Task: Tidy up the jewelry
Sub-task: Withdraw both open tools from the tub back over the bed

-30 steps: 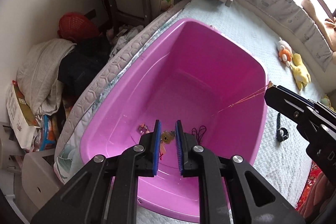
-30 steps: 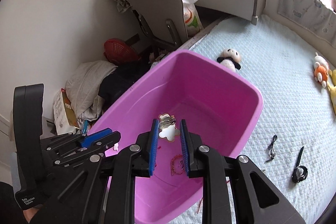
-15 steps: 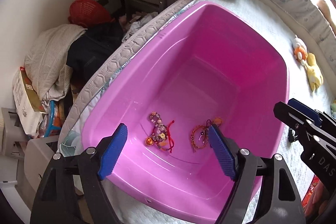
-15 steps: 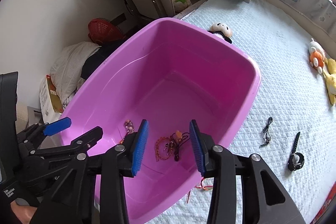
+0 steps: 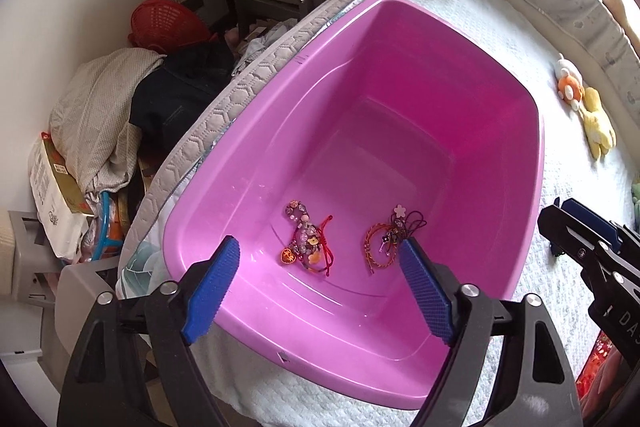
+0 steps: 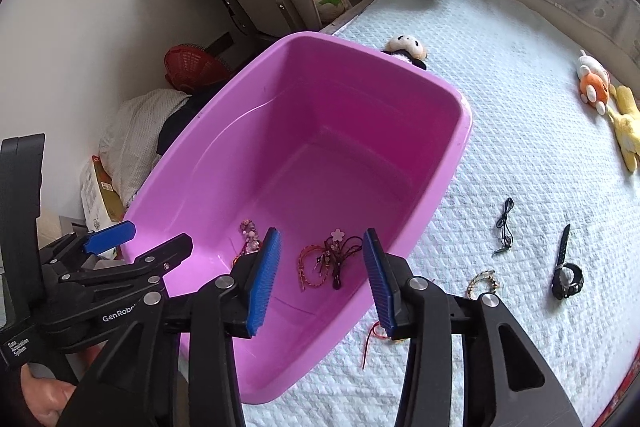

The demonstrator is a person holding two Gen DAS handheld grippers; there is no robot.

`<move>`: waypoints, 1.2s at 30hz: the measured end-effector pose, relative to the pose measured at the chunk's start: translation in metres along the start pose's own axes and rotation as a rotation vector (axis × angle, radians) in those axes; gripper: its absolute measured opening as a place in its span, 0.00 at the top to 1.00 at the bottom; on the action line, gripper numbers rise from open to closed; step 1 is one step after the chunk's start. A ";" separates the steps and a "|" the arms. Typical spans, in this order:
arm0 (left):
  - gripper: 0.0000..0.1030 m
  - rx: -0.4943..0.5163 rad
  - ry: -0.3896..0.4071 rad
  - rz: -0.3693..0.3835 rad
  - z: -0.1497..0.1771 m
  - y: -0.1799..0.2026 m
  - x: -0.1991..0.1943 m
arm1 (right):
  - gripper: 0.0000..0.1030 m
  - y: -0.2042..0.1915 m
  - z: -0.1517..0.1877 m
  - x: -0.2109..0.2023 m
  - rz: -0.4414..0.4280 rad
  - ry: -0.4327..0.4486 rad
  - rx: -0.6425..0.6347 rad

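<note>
Both tongs spread and empty above the pink tub (image 5: pixel 532 163) holding the jewelry

The left gripper (image 5: pixel 320 291) and right gripper (image 6: pixel 320 279) have just been opening, nothing between their pads. On the tub's floor lie a beaded charm bracelet (image 5: pixel 306 243) and, near it, a tangle of red cords (image 6: pixel 326 261). Outside the tub, on the white bedspread (image 6: pixel 520 107): a black watch (image 6: pixel 566 273), a black cord (image 6: pixel 505 225), a bead bracelet (image 6: pixel 482 281), a red string (image 6: pixel 372 341) by the tub's wall
</note>
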State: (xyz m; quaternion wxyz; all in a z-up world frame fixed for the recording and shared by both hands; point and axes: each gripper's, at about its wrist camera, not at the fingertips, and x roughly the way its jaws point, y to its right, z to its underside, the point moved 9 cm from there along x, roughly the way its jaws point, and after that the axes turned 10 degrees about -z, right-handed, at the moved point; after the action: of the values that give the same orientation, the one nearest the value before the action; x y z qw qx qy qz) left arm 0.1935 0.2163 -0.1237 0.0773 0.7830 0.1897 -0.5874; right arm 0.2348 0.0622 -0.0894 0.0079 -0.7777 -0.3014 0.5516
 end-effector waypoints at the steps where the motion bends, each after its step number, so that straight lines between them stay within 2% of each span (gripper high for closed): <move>1: 0.19 -0.002 -0.001 0.003 0.001 0.001 -0.002 | 0.60 0.001 0.002 -0.003 0.000 0.003 0.006; 7: 0.18 0.014 0.012 0.003 0.007 0.009 -0.015 | 0.59 0.011 0.018 -0.022 0.011 0.006 0.040; 12: 0.14 0.036 0.042 0.009 0.016 0.024 -0.031 | 0.52 0.024 0.036 -0.053 0.023 0.034 0.057; 19: 0.12 0.047 0.034 0.022 0.037 0.050 -0.048 | 0.48 0.069 0.075 -0.092 0.053 0.058 0.165; 25: 0.09 0.078 0.069 0.020 0.059 0.083 -0.071 | 0.44 0.105 0.114 -0.123 0.053 0.078 0.212; 31: 0.08 0.061 0.085 0.011 0.094 0.116 -0.097 | 0.44 0.137 0.156 -0.151 0.024 0.078 0.195; 36: 0.08 0.059 0.091 -0.007 0.133 0.150 -0.120 | 0.38 0.164 0.191 -0.178 0.009 0.083 0.140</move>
State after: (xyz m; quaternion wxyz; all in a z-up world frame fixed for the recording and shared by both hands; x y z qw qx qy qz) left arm 0.1050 0.0081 -0.0642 0.0437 0.8102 0.1783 -0.5566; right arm 0.1080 -0.2180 -0.0691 0.0723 -0.7988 -0.2583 0.5386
